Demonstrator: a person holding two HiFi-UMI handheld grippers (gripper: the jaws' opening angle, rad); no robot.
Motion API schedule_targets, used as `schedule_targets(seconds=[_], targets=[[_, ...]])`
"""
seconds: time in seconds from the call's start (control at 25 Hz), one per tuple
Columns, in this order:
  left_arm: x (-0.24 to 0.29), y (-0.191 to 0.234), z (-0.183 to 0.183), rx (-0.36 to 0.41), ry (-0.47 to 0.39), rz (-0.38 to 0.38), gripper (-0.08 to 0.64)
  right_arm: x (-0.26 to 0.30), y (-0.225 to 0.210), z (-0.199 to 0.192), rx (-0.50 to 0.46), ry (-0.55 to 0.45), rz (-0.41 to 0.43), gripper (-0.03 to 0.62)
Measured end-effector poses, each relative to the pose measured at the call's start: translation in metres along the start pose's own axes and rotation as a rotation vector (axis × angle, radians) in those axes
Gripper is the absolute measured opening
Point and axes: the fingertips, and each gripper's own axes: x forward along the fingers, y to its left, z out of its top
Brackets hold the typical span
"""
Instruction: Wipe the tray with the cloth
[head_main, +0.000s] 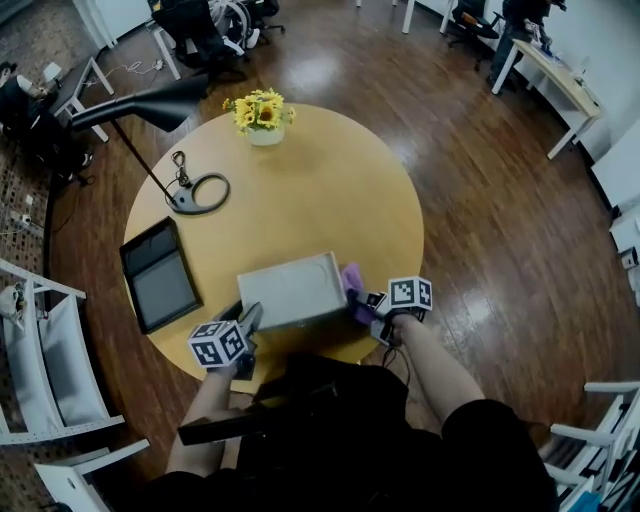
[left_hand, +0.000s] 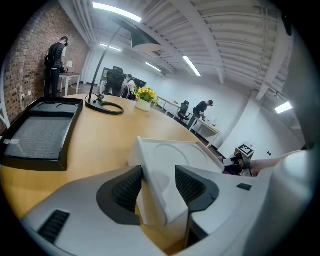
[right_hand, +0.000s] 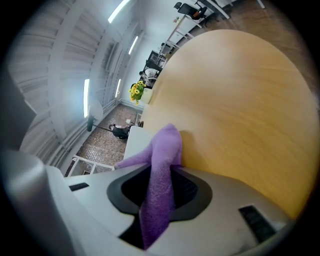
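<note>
At round wooden table's (head_main: 330, 190) near edge: white rectangular plastic tray (head_main: 290, 290), corner clamped in your wide-set left gripper (left_hand: 157, 185); alongside, purple cloth (right_hand: 162, 165) pinched in your right gripper (right_hand: 159, 187). Risk: hard strokes could twist tray loose, off table.

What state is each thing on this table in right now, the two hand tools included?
Tray, near corner gripped by the left tool.
Cloth, pinched in the right tool, beside the tray.
Left tool, shut on the tray.
Right tool, shut on the cloth.
Black tray, lying flat.
Flowers, upright.
</note>
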Motion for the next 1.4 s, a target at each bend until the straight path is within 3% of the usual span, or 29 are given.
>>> schedule_targets(seconds=[0.2, 0.44, 0.56, 0.68, 0.84, 1.04, 1.12, 1.2, 1.28, 1.4], targets=[[-0.001, -0.001, 0.0, 0.002, -0.014, 0.004, 0.207, -0.013, -0.001, -0.017, 0.039, -0.05, 0.001, 0.1], [-0.004, -0.004, 0.0, 0.01, -0.055, 0.022, 0.207, -0.023, 0.001, -0.037, 0.191, -0.163, 0.036, 0.098], [-0.005, -0.003, 0.001, 0.015, -0.063, 0.033, 0.207, -0.026, 0.003, -0.045, 0.189, -0.175, 0.051, 0.1], [-0.005, -0.004, 0.002, 0.017, -0.056, 0.026, 0.207, -0.03, 0.006, -0.05, 0.132, -0.125, 0.031, 0.1], [-0.01, -0.013, 0.012, 0.072, -0.075, 0.022, 0.206, -0.043, 0.026, -0.032, -0.073, -0.039, -0.012, 0.1], [-0.017, -0.04, 0.023, 0.243, -0.072, 0.021, 0.209, -0.052, 0.089, 0.045, -0.378, -0.016, 0.035, 0.1], [-0.021, -0.049, 0.026, 0.261, -0.08, 0.014, 0.209, -0.037, 0.114, 0.073, -0.511, 0.037, 0.037, 0.1], [-0.026, -0.062, 0.032, 0.284, -0.098, -0.002, 0.207, -0.012, 0.136, 0.089, -0.641, 0.142, 0.028, 0.101], [-0.029, -0.077, 0.032, 0.305, -0.092, -0.047, 0.129, 0.024, 0.154, 0.091, -0.734, 0.297, 0.046, 0.101], [-0.021, -0.083, 0.025, 0.206, -0.06, -0.091, 0.126, 0.085, 0.171, 0.08, -0.789, 0.529, 0.086, 0.101]])
